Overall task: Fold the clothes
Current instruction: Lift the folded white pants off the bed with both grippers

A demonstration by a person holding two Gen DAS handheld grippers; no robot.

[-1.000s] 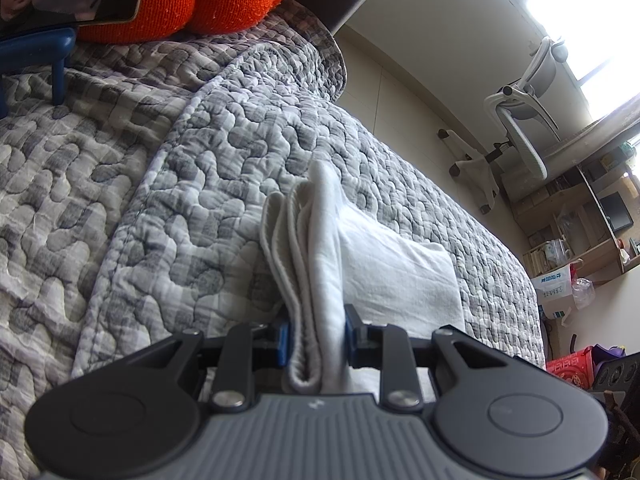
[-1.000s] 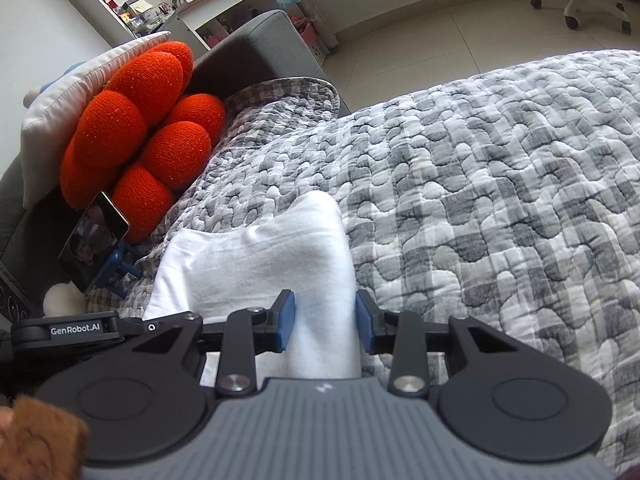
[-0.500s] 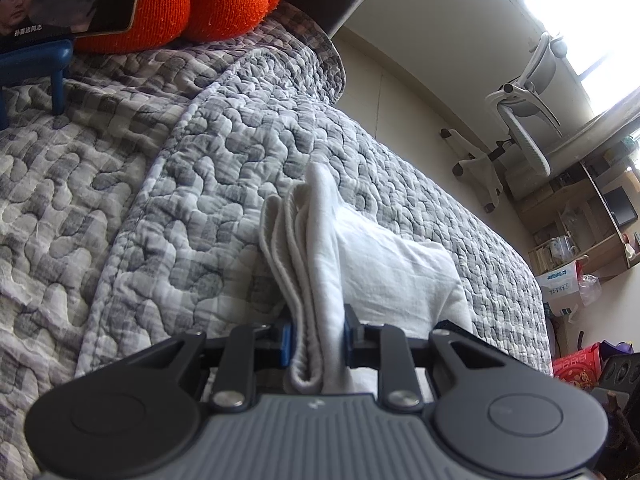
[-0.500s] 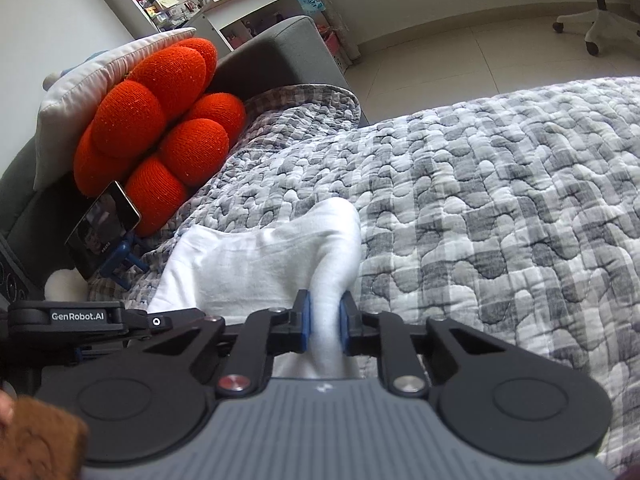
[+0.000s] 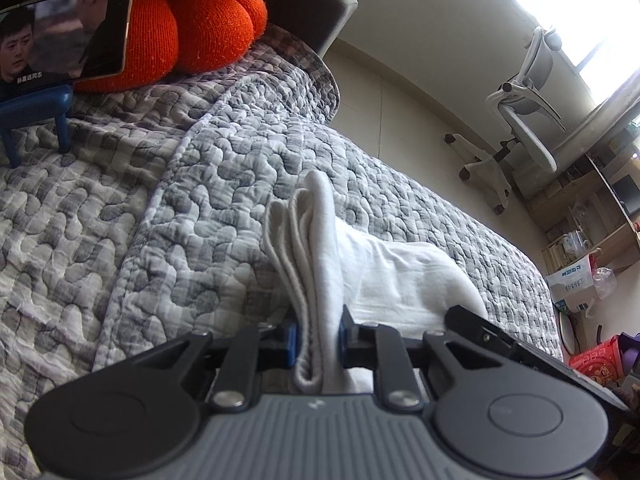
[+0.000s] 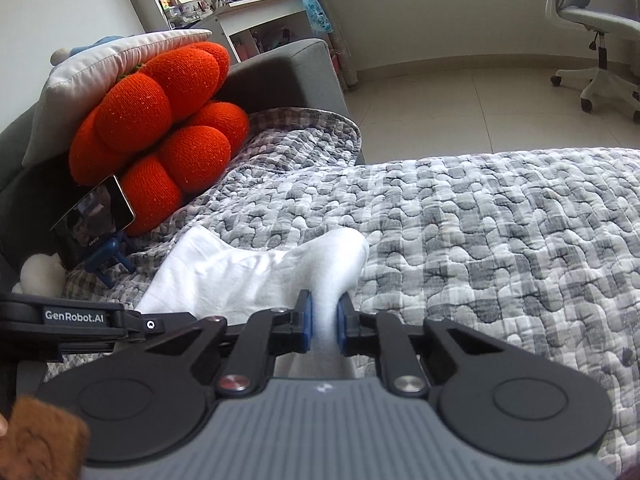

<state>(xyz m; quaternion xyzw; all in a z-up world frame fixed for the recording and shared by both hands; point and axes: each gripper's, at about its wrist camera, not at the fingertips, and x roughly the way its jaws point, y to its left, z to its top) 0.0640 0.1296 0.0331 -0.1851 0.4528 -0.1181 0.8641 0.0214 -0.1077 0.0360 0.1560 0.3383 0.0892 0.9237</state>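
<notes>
Left gripper [image 5: 318,338] clenched on a stacked edge of the white garment [image 5: 384,272], several layers bunched upright between the blue pads, jaws have just been closing a bit more on it; right gripper [image 6: 323,322] also clamped on a raised corner of the same garment [image 6: 240,276], jaws have just been closing onto it, cloth pinched thin between the pads. Garment is already folded into a compact pad, spans from one gripper to the other, the rest lying on the grey quilted bedspread [image 6: 480,232] just ahead of both. In the right wrist view the left gripper body sits just to the left of the right one, so both are on the near edge, close together. Further out: orange knitted cushion [image 6: 160,128] ahead-left of the right gripper, phone [image 6: 94,224] on a blue stand [image 6: 110,256] propped in front of it, office chair [image 5: 524,120] well beyond the bed on the floor. Looks like grasp phase of another fold, or a lift to move the finished piece, can't tell which. Next move probably needs both lifting together, same height, keep tension even so the layers in the left pinch don't slide out, then carry the near edge forward over the far edge and lay it flat before releasing
</notes>
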